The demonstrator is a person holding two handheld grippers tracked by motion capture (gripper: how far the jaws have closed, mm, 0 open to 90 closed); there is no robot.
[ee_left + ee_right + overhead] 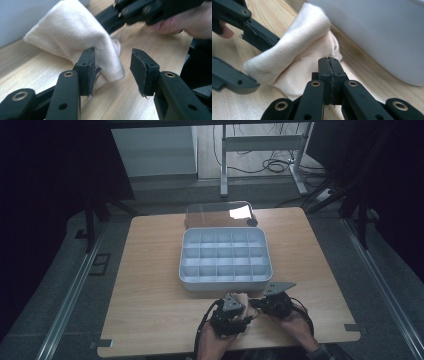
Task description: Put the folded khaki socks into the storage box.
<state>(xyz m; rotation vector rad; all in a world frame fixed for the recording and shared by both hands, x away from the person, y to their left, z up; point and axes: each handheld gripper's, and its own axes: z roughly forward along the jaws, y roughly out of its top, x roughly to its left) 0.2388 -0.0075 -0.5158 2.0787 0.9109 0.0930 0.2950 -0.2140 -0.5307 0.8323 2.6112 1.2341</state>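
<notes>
Wooden table (150,270), dim room. Grey divided organiser box (225,257) at table centre, compartments all bare, clear lid (217,214) lying flat behind it at the far edge with a small dark round thing (252,222) beside the lid's right corner.

Both hands at the near edge, just in front of the box. Cream cloth (239,299) bunched on the table between the two grippers, close to the box's near wall.

Left gripper (113,67): jaws spread wide apart, gripping nothing. Left-hand jaw pad touching or just in front of the cloth (75,32); right-hand jaw over bare wood. Cloth folded over into a soft hump, one end hanging down between the jaws. Other gripper and fingers (175,23) of its hand visible beyond, top right.

Right gripper (329,66): jaws pressed together, pads flush, a few threads hanging from the lower pad seam. Cloth (294,52) lies right at and under the tips; cannot tell for sure whether a fold is pinched, though fabric seems to run into the closed tips. Grey box wall (387,37) just beyond the cloth, upper right. Left gripper's open jaws flanking the cloth's rolled end, at left of right gripper view.

High view: left gripper (231,312), right gripper (272,302), tips aimed toward each other at the cloth.
</notes>
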